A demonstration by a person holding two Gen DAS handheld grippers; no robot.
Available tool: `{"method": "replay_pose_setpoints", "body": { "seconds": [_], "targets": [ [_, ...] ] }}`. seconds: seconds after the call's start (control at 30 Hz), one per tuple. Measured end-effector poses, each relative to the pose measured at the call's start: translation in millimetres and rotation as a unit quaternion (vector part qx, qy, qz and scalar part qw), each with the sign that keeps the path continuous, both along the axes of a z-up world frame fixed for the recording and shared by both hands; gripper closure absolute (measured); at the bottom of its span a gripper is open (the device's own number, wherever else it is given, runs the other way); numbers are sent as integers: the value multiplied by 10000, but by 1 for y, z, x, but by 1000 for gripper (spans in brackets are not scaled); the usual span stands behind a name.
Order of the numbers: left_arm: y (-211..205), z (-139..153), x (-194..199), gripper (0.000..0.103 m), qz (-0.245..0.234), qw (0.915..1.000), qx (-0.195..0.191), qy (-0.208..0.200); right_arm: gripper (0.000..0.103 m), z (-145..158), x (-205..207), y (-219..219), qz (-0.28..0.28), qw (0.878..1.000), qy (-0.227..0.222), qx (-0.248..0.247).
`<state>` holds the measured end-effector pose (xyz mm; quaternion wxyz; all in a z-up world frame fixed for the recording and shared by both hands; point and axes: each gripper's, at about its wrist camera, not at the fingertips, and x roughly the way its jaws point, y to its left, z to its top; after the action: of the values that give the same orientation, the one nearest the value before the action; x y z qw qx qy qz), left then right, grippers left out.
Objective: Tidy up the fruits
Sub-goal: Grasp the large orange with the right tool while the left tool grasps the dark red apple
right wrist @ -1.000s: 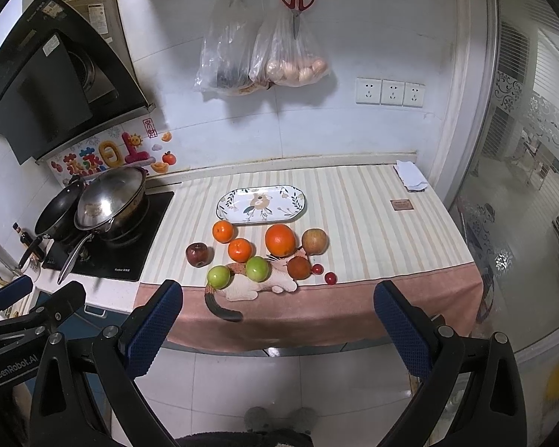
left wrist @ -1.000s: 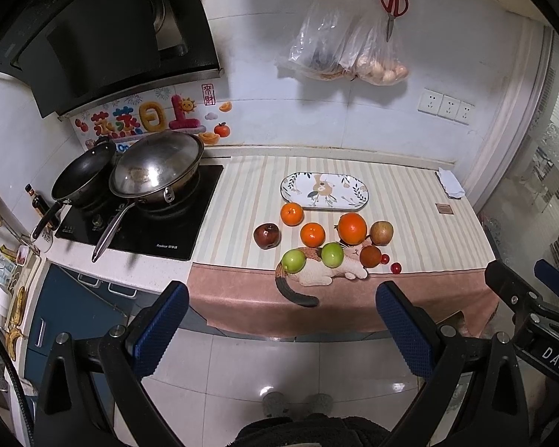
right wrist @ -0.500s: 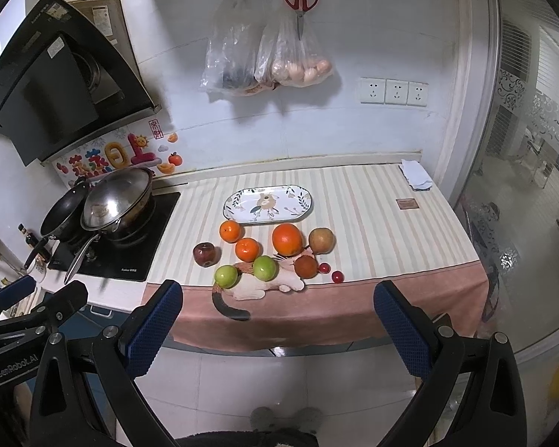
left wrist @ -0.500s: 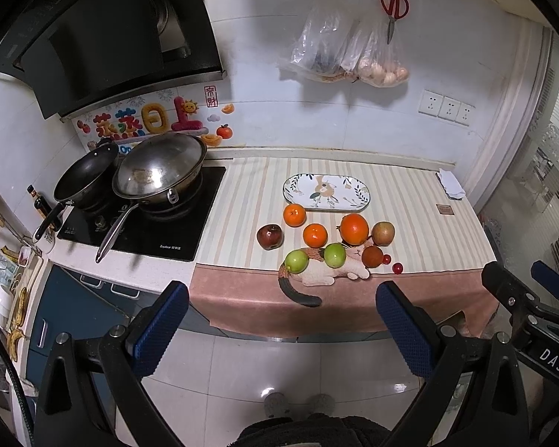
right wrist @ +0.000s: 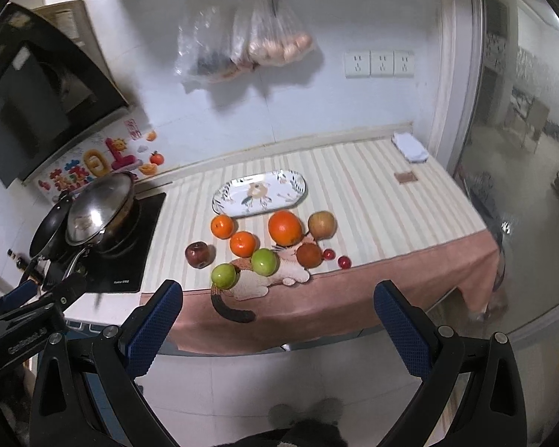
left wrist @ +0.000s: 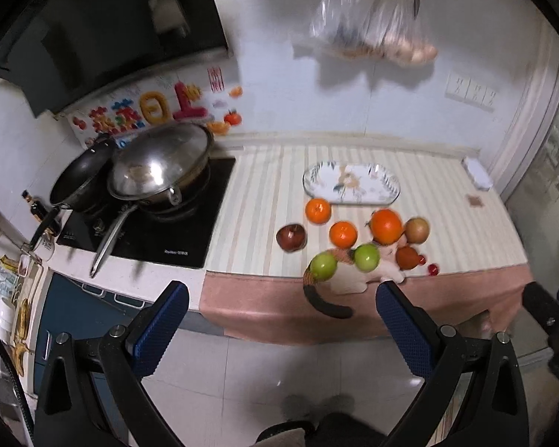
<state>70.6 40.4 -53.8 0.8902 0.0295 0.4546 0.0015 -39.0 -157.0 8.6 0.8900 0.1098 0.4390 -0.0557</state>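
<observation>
We have sorted nothing yet: plate (right wrist: 259,194) bare, fruits loose on the tabletop (right wrist: 372,193), both hand-held grippers, left (left wrist: 279,316) and right (right wrist: 277,314), wide and empty.

Both the left gripper (left wrist: 281,311) and the right gripper (right wrist: 277,311) have black angular arms, silver screws and blue textured pads (right wrist: 153,326).

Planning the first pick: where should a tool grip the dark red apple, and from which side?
Grip the dark red apple across its round middle, coming from above, fingers closing left-to-right. It stands apart at the group's left end, clear striped cloth on its left; the nearest small orange is to its right.
</observation>
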Motion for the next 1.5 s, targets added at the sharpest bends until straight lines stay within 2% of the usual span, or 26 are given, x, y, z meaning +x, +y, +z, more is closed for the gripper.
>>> {"method": "replay_pose_setpoints", "body": {
  "seconds": [0.1, 0.2, 0.4, 0.6, 0.7, 0.83, 0.97, 1.1, 1.17, 1.2, 1.23, 1.4, 1.5],
  "targets": [
    [1, -33, 36, 0, 36, 9991, 113, 413, 0, -29, 26, -6, -82, 9995, 269, 134],
    [3, -63, 66, 0, 119, 9965, 62, 820, 0, -58, 53, -15, -150, 9980, 562, 249],
    [8, -120, 135, 0, 381, 9859, -148, 1623, 0, -130, 126, -50, -235, 9915, 1163, 532],
    [15, -177, 205, 0, 860, 9671, -475, 2346, 0, -203, 218, -67, 135, 9796, 1694, 1072],
    [15, -209, 234, 0, 1056, 9539, -608, 2741, 0, -238, 265, -59, 395, 9725, 1985, 1150],
    [15, -248, 261, 1, 1244, 9371, -767, 3171, 0, -279, 321, -48, 709, 9648, 2340, 968],
    [17, -275, 277, 1, 1386, 9232, -958, 3453, 2, -317, 359, -33, 1108, 9525, 2750, 699],
    [18, -294, 286, 5, 1488, 9146, -1066, 3605, 2, -339, 383, -18, 1450, 9419, 2996, 444],
    [19, -303, 290, 16, 1548, 9106, -1117, 3666, 4, -348, 391, -16, 1518, 9368, 3121, 436],
    [20, -306, 291, 29, 1568, 9094, -1124, 3686, 5, -351, 392, -13, 1534, 9347, 3171, 467],
    [21, -308, 293, 36, 1585, 9082, -1155, 3698, 5, -354, 395, -12, 1552, 9331, 3209, 481],
    [21, -310, 299, 38, 1493, 9137, -1046, 3632, 10, -371, 411, -6, 1552, 9274, 3388, 315],
    [24, -312, 303, 38, 1477, 9123, -1049, 3673, 13, -379, 410, -3, 1513, 9242, 3492, 316]
  ]
}}
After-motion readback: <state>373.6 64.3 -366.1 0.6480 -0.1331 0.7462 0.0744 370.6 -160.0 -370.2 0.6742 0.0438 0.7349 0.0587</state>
